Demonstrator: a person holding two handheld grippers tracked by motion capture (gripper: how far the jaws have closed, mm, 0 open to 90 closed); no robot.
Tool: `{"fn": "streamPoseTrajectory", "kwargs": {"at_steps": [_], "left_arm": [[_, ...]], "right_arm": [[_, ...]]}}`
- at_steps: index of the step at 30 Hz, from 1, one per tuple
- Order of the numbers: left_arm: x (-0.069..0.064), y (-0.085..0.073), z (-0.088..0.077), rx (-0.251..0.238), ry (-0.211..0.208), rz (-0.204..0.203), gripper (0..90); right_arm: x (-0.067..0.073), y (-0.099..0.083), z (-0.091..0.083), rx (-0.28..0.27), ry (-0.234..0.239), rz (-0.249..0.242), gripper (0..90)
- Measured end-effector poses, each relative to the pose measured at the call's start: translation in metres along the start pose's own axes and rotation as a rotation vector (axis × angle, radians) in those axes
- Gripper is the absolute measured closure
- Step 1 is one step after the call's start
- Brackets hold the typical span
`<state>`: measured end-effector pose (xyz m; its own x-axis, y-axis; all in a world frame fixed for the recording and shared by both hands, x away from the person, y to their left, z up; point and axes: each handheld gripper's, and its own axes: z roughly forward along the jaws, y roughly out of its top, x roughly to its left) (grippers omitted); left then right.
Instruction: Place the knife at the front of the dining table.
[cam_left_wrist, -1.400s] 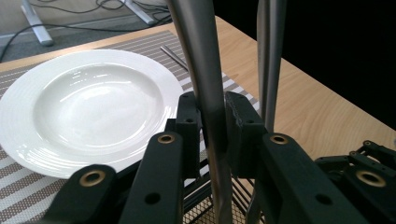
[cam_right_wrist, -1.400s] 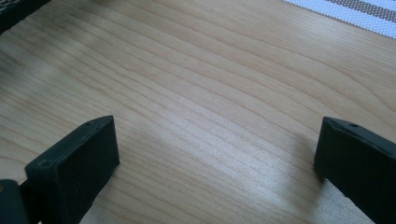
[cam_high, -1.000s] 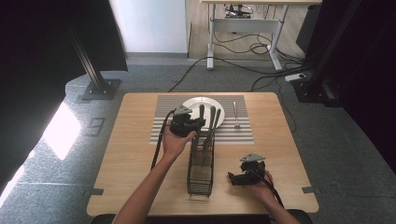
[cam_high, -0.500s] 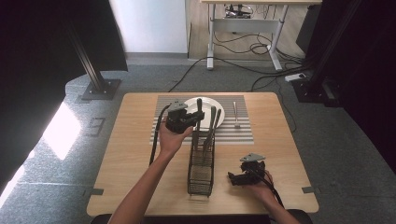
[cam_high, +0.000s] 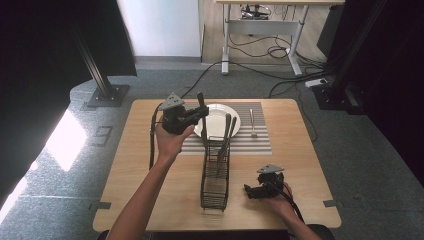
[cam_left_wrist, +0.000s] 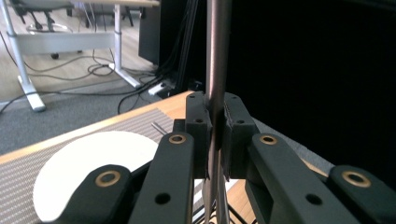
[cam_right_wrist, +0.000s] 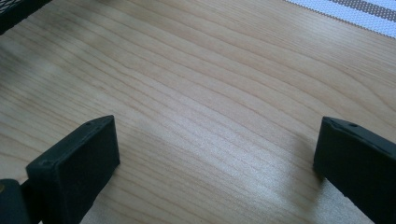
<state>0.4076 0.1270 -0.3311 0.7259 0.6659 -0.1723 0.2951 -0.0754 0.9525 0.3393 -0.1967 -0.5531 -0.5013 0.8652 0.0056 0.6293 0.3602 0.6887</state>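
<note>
A: Left gripper (cam_high: 199, 114) is raised over the far end of the black wire-mesh caddy (cam_high: 215, 172), jaws clenched on a slim grey metal utensil handle (cam_left_wrist: 214, 70). In the left gripper view the handle runs straight up between the pads, and its lower end drops out of sight toward the caddy.

B: Which utensil?

A: Can't tell; the head is hidden. Two more dark-handled utensils (cam_high: 229, 131) lean in the caddy just below the jaws.

B: Beyond the gripper?

A: Round white plate (cam_high: 218, 119) on the grey striped placemat (cam_high: 257, 142), directly past the jaws. A small metal piece (cam_high: 252, 122) lies on the mat to the plate's right.

B: Right gripper?

A: Right gripper (cam_right_wrist: 217, 158) is released, jaws wide apart, nothing between them, resting low on the light wooden table (cam_right_wrist: 224, 84) beside the caddy's near end.

B: Risks?

A: The grip is narrow on a smooth round shaft, so the handle may pivot or slip. Its hidden end may snag the mesh and tip the unheld caddy.
</note>
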Motion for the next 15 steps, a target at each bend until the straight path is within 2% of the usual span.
{"fn": "streamPoseTrajectory", "kwargs": {"at_steps": [7, 10, 12, 15], "left_arm": [[0.005, 0.009, -0.021, -0.045, 0.026, -0.001, 83.2], [0.009, 0.009, -0.026, -0.045, 0.036, -0.001, 83.2], [0.014, 0.006, -0.03, -0.042, 0.052, -0.015, 83.2], [0.018, 0.002, -0.031, -0.032, 0.068, -0.01, 83.2]], "right_arm": [[0.0, 0.0, 0.0, 0.0, 0.0, 0.0, 0.1], [0.0, 0.0, 0.0, 0.0, 0.0, 0.0, 0.1], [0.0, 0.0, 0.0, 0.0, 0.0, 0.0, 0.1], [0.0, 0.0, 0.0, 0.0, 0.0, 0.0, 0.1]]}}
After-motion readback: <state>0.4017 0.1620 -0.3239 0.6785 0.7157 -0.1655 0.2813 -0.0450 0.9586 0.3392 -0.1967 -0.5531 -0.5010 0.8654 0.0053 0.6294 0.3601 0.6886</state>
